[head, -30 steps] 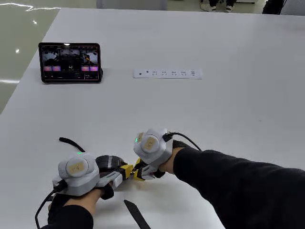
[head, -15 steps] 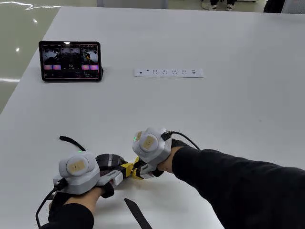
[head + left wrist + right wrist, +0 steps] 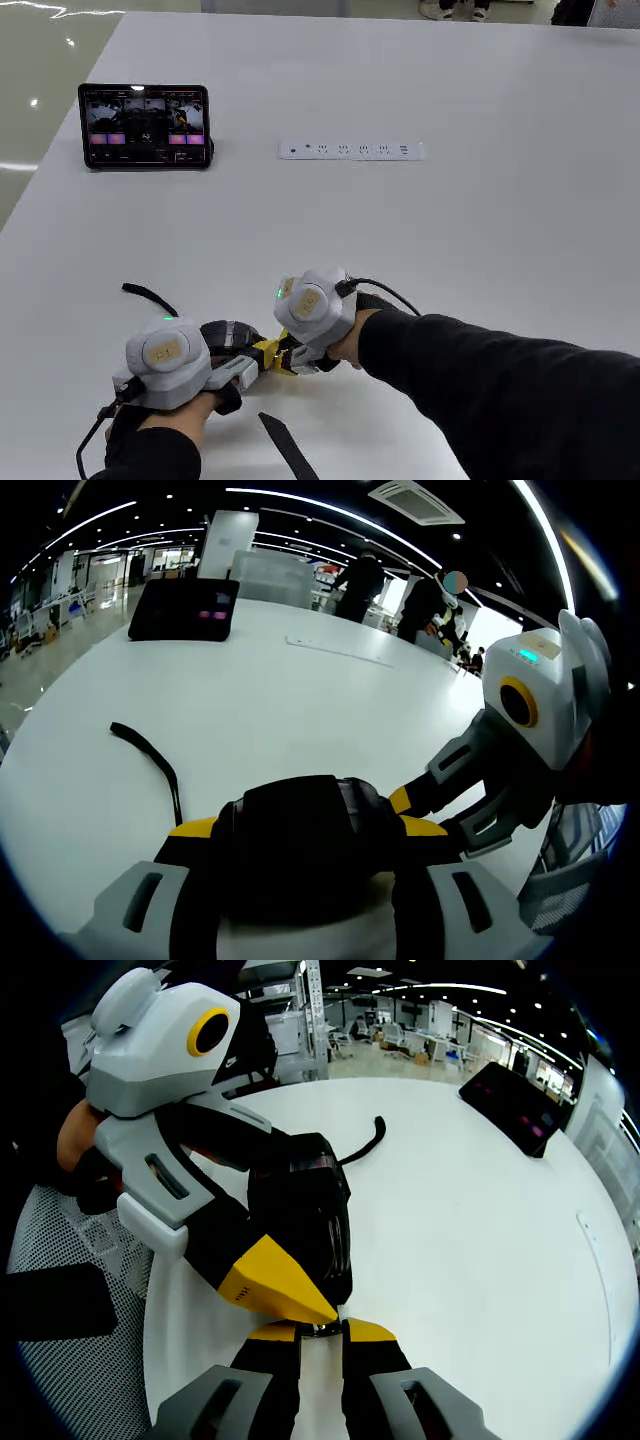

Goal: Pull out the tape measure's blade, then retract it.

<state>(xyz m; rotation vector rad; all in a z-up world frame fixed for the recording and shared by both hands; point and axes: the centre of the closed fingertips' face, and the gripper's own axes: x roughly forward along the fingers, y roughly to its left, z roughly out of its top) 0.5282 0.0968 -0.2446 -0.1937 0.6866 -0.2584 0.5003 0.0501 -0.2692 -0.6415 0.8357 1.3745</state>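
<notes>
Tape measure [image 3: 305, 825]: a squat black case, rounded on top. It rests on the white tabletop [image 3: 480, 200], close to the near edge and toward the left side.
Blade tip [image 3: 322, 1328]: a small metal end piece right at the mouth of the case. No length of blade shows between the tip and the case.
Wrist strap [image 3: 150, 297]: thin and black. It curves away from the case along the tabletop toward the left edge.
Left gripper [image 3: 258, 358]: its yellow-tipped jaws are clamped on the case from both sides, one tip on each flank.
Right gripper [image 3: 322, 1332]: its jaws are drawn close together and pinch the blade tip. It meets the left gripper nose to nose.
Near edge: a second black strap [image 3: 285, 445] lies flat just in front of the grippers, apart from the case.
Far side: a tablet [image 3: 145, 125] stands propped near the left edge with its screen lit. A white power strip [image 3: 350, 151] lies flat nearer the middle, and both are well apart from the grippers.
Open room: bare tabletop runs from the grippers to the power strip and across the whole right half.
</notes>
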